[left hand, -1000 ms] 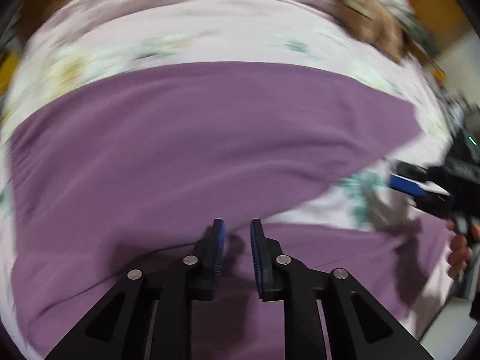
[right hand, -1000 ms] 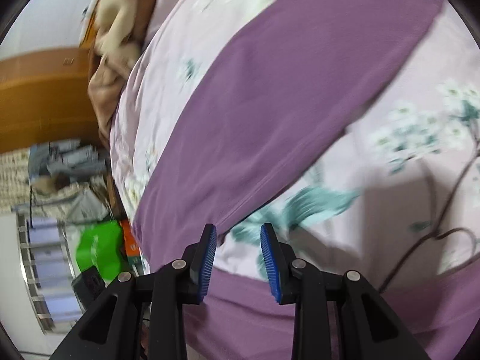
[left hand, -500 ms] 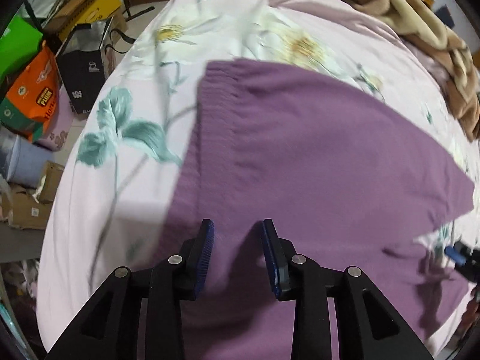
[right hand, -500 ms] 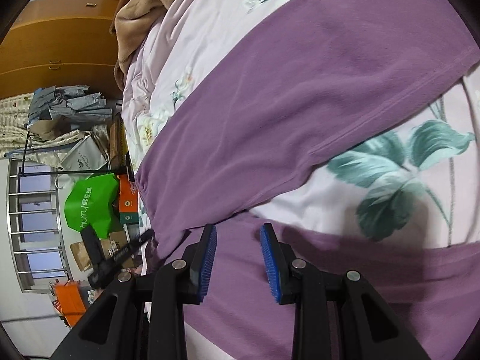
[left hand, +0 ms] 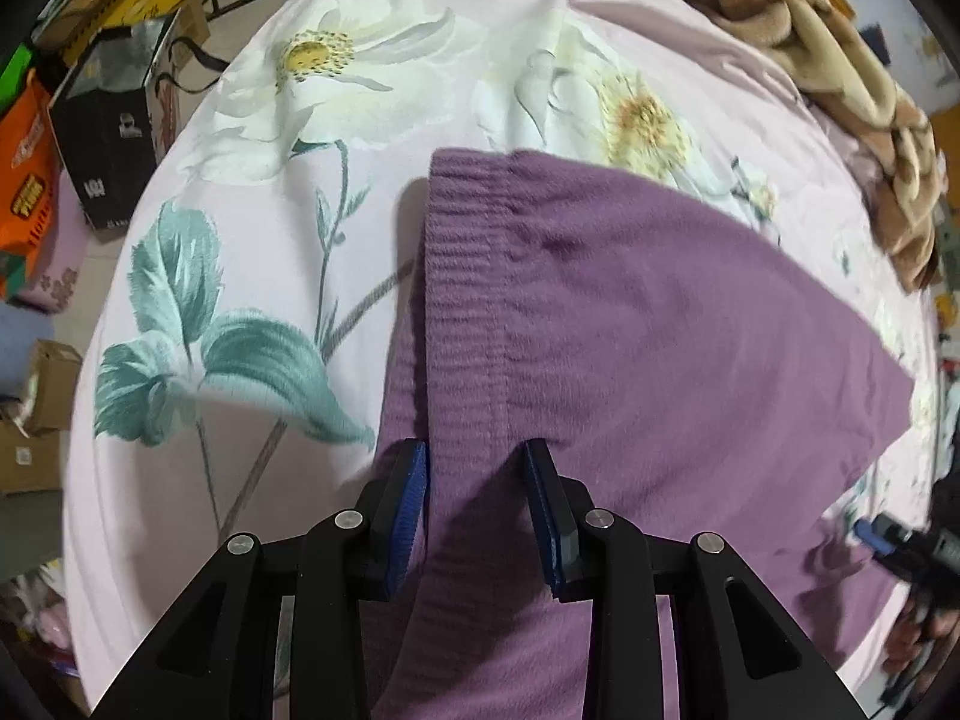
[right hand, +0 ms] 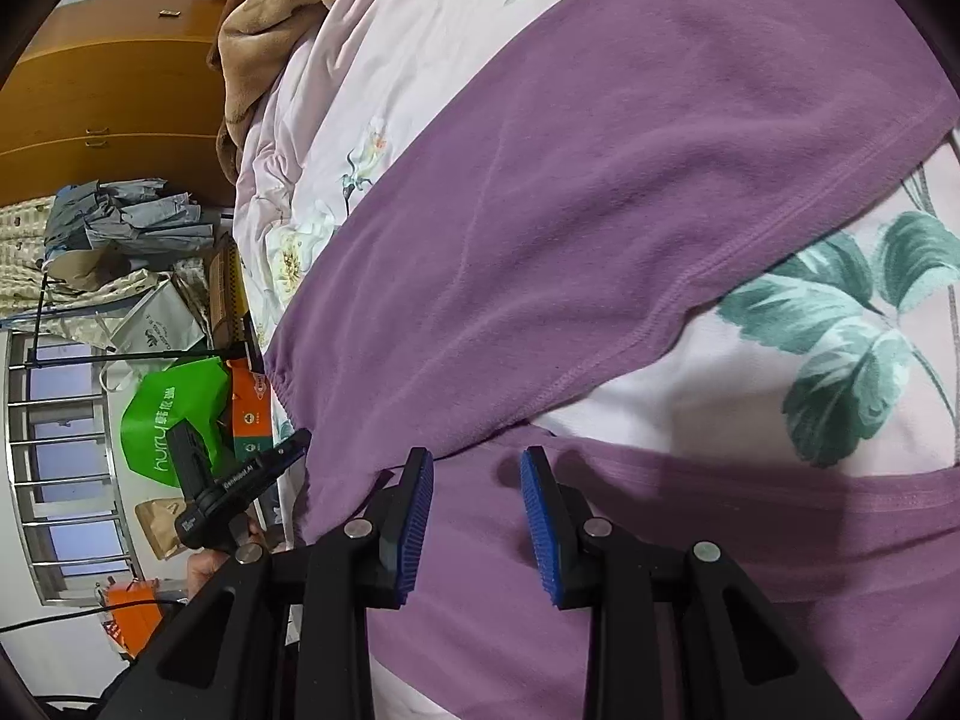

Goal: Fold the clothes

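Note:
Purple fleece trousers [left hand: 630, 324] lie spread on a pink floral bedsheet [left hand: 270, 192]. Their ribbed waistband [left hand: 462, 276] runs toward the left gripper [left hand: 477, 510], which hangs open over the waistband's near end, nothing pinched. In the right wrist view one trouser leg [right hand: 570, 228] crosses diagonally and the other [right hand: 660, 552] lies under the right gripper [right hand: 477, 516], open just above the fabric near the crotch. The left gripper [right hand: 240, 480] shows at the left there; the right gripper [left hand: 900, 540] shows at the right edge of the left wrist view.
A tan blanket [left hand: 840, 60] is heaped at the bed's far end. Beside the bed on the floor stand a black bag [left hand: 114, 138], orange packets [left hand: 24, 192], cardboard boxes [left hand: 36, 420] and a green bag [right hand: 174, 414]. A wooden wardrobe [right hand: 108, 84] and window bars [right hand: 60, 450] lie beyond.
The left gripper swung left to the waistband end and opened wider. The right gripper moved from over the sheet gap onto the near trouser leg, staying open.

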Tool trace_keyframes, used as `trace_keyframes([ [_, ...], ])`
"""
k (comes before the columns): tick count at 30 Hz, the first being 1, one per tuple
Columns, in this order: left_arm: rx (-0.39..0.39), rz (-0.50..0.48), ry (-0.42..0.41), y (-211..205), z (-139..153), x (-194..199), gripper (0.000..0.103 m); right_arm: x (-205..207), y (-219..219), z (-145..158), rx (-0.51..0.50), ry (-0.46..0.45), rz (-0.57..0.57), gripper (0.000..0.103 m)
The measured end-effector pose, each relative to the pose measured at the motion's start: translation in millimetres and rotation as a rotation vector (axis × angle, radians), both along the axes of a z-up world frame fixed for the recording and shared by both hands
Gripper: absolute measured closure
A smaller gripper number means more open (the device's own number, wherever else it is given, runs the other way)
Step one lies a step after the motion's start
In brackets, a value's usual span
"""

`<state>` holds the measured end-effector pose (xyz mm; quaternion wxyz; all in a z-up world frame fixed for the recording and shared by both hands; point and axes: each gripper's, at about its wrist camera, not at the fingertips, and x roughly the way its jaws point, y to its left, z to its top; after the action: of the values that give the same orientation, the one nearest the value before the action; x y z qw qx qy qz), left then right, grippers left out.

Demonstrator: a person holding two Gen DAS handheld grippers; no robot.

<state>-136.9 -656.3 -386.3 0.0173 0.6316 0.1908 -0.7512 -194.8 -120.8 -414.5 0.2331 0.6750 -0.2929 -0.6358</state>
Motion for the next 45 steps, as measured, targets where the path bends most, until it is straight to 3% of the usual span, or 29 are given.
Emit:
trace_keyframes([
  [2,0.01,-0.007,0.015,-1.3,0.9,-2.9,0.069,-0.5,-2.4,-0.6,0.002,0.001,0.001,0.071],
  [3,0.008,-0.017,0.022,-1.0,2.0,-4.2,0.075,-0.7,-3.8,-1.5,0.004,0.0,-0.001,0.071],
  [8,-0.066,-0.081,0.06,3.0,14.9,-3.4,0.076,-0.6,-9.1,-3.9,0.011,-0.005,-0.008,0.071],
  [11,-0.087,-0.068,0.067,-6.0,17.1,-7.3,0.076,-3.1,-13.3,-1.7,0.016,0.009,0.001,0.071],
  [16,-0.106,-0.077,0.026,-0.9,8.0,-22.2,0.075,-6.8,-19.1,-3.0,0.04,0.017,0.029,0.071],
  [24,-0.054,-0.04,0.044,-11.3,24.5,-25.4,0.059,-9.1,-16.1,-2.6,0.057,0.029,0.036,0.071],
  [27,-0.037,-0.033,0.059,-9.5,23.9,-45.4,0.051,-12.4,-12.0,-2.1,0.056,0.033,0.021,0.071],
  [30,-0.041,-0.023,0.034,-6.2,11.4,-67.4,0.051,-13.4,-7.6,-1.0,0.056,0.036,0.017,0.071],
  [31,-0.047,-0.022,0.029,-5.4,7.8,-73.3,0.051,-13.7,-6.2,-0.6,0.057,0.037,0.016,0.071],
  [33,-0.077,-0.026,0.044,-2.2,8.7,-80.5,0.077,-14.4,-3.2,0.1,0.057,0.039,0.013,0.071],
  [39,-0.186,-0.062,0.088,7.7,19.5,-94.9,0.077,-21.5,5.9,2.1,0.086,0.064,0.012,0.071],
  [45,-0.161,-0.051,0.058,7.3,18.9,-96.6,0.072,-36.1,8.6,14.8,0.13,0.116,0.047,0.071],
])
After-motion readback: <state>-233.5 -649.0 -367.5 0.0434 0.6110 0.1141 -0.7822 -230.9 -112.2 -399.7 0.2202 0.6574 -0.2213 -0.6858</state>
